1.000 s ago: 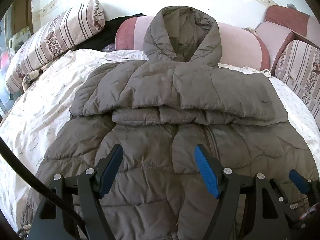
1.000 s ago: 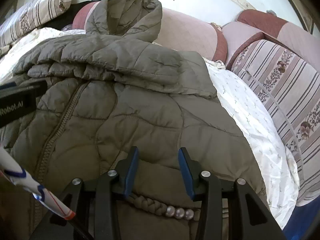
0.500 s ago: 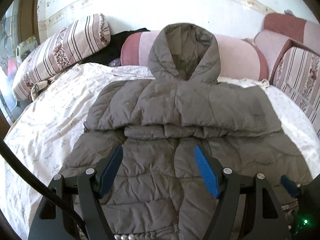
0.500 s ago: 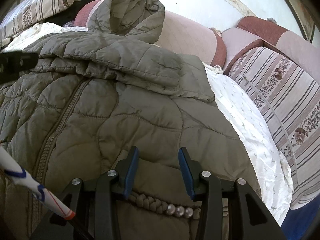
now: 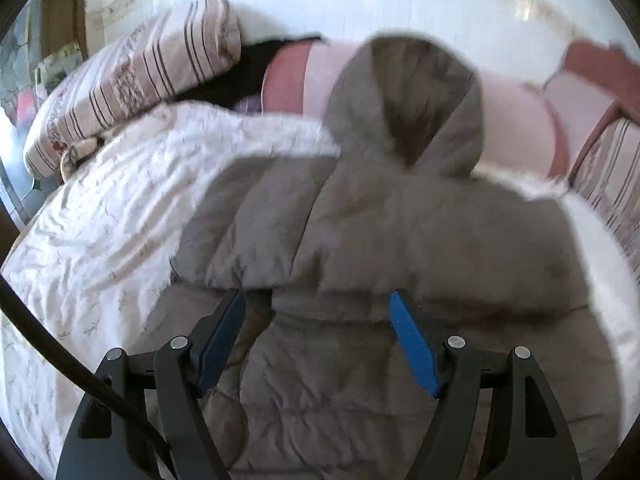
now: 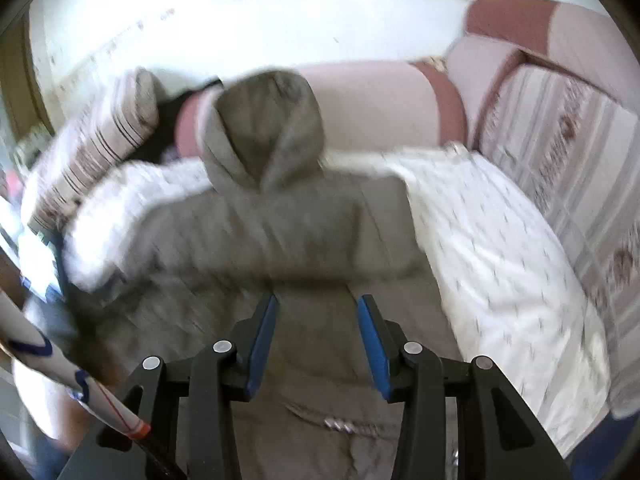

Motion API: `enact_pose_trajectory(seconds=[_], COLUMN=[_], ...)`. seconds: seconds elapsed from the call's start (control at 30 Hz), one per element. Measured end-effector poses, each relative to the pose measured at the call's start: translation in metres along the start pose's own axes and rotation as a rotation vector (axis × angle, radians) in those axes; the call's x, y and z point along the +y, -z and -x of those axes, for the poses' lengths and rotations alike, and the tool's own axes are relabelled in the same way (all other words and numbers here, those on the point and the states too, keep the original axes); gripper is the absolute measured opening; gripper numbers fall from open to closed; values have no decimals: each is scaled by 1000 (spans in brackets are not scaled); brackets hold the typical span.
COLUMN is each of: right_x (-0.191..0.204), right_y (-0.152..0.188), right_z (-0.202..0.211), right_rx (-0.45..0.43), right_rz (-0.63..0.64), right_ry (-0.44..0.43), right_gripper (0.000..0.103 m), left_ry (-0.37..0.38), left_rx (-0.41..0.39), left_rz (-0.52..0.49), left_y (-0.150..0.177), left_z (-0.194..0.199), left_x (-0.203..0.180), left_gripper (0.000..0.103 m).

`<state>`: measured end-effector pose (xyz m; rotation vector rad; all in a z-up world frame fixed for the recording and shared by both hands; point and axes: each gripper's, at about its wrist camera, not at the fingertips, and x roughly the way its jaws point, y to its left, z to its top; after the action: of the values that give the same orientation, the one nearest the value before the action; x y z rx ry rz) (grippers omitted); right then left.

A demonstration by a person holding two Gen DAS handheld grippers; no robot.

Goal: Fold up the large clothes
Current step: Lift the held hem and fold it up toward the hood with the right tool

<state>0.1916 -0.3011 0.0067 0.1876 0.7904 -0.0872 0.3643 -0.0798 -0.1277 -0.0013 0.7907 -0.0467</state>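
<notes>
Jacket [image 5: 360,240]: quilted, matt grey-brown cloth. Bedsheet [image 5: 100,240]: wrinkled white printed cloth. Left gripper [image 5: 318,344]: matt black plastic frame, ribbed blue pads [image 5: 412,348], shiny metal screws.

One coat [image 5: 400,240], one quilt [image 5: 120,240], two tools [image 5: 318,332] [image 6: 316,336]. Two striped cushions [image 5: 132,84] [image 6: 560,168], two pink bolsters [image 5: 292,80] [image 6: 560,36], one dark garment [image 5: 240,76].

A home bedroom is showing here: a bed [image 5: 100,240] is lying under a white, faintly patterned cover, with a striped pillow [image 5: 132,80] and pink bolsters [image 6: 372,104] leaning along a pale wall [image 6: 240,12]. A grey hooded padded coat [image 5: 400,220] is spreading across the bedding.
</notes>
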Motion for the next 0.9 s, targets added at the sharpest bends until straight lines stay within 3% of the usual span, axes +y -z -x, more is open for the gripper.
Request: enact_pose_trajectory(seconds=[0.1,0.23,0.43,0.7,0.9], right_x=[19,44,67,55,46], right_y=[-57,-131,-233,-293,-322], right_z=[13,2,-93,-232,-305], right_rx=[-26,-83,-94,-41,-51], right_rz=[14,20,41,-3,-6], right_ry=[-53,-61,10,29,101], right_gripper=[50,51,51,53,55], left_ry=[37,54,48,40,40], left_rx=[54,33,-11,-27,-16], left_rz=[13,-5,-11,-6,-11], left_y=[6,6,-1,-9,-8], left_z=[-19,-18,-16,-22,-32], left_x=[4,1,2,12,13], left_gripper=[74,74,74,74,74])
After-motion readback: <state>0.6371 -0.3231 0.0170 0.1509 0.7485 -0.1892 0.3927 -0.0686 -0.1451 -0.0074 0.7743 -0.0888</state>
